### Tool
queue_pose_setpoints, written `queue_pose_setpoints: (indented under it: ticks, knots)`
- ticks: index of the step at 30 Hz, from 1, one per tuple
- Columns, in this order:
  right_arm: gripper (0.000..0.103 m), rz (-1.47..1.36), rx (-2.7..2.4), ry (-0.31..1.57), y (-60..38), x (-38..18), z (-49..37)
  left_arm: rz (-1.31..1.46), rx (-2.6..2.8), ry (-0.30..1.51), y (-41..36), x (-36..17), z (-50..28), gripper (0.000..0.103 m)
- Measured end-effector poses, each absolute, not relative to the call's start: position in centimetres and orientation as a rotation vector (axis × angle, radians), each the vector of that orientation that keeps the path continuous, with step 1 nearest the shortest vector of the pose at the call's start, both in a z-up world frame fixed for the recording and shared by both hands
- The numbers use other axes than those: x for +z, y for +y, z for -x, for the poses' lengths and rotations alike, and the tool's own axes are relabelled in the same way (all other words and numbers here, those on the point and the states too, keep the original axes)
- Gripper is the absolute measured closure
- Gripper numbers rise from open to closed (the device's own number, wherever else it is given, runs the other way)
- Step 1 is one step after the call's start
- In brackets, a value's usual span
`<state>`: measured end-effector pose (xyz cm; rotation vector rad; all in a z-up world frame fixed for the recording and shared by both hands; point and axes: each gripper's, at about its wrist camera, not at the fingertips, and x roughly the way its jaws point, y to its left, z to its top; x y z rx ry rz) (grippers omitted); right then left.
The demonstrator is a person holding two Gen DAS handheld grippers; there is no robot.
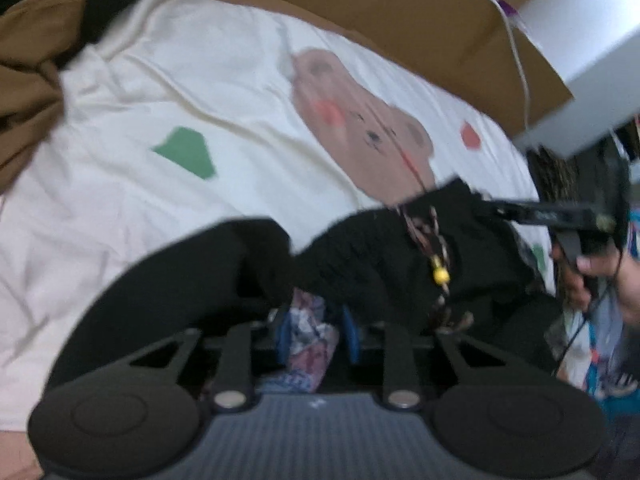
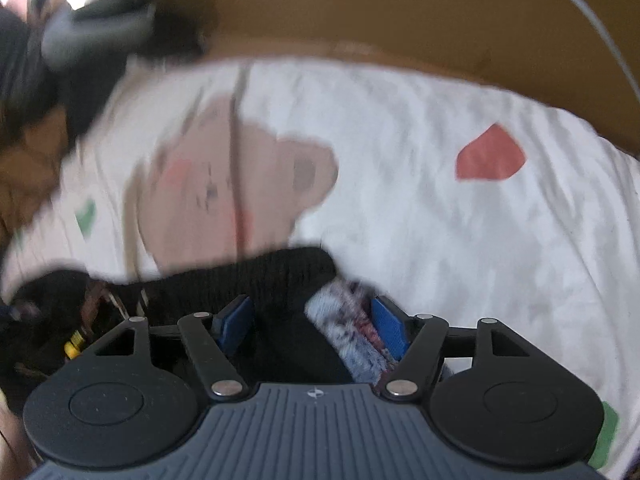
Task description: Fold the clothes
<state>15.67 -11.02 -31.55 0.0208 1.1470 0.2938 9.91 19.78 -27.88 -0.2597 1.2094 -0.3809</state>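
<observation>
Count taken from both wrist views.

Grippers: two, left gripper [image 1: 316, 336] and right gripper [image 2: 314, 322]. Black garment [image 1: 380, 264]: one, with a patterned lining. White bear-print sheet [image 1: 180, 80]: one. Brown cloth [image 1: 28, 80]: one. White cable [image 1: 520, 60]: one. Yellow bead [image 1: 441, 276]: one. Hand [image 1: 616, 276]: one visible.

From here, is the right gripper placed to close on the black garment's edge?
Probably yes. The right gripper has its jaws apart with the black garment and its patterned lining already lying between the blue pads; nothing else blocks them.
</observation>
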Motion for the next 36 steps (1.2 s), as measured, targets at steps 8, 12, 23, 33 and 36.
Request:
queue_pose_setpoints:
  ticks: [8, 12, 23, 33, 36]
  knots:
    - [0.096, 0.025, 0.291, 1.162, -11.5, -31.4, -14.4, 0.209, -0.394, 1.173, 18.1, -27.0, -8.4, 0.090]
    - [0.098, -0.050, 0.240, 1.121, -12.9, -29.6, -14.1, 0.187, -0.384, 1.105, 17.7, -25.5, -9.0, 0.095]
    - [0.098, -0.079, 0.083, 1.026, -17.3, -26.9, -11.5, 0.159, -0.481, 0.976, 13.6, -24.0, -10.5, 0.095]
    - [0.097, -0.104, 0.069, 1.115, -18.2, -29.8, -9.6, 0.081, -0.470, 1.072, 11.1, -28.2, -9.3, 0.094]
    - [0.095, -0.127, 0.083, 1.129, -18.4, -29.9, -9.2, 0.064, -0.494, 1.038, 10.6, -27.6, -8.2, 0.092]
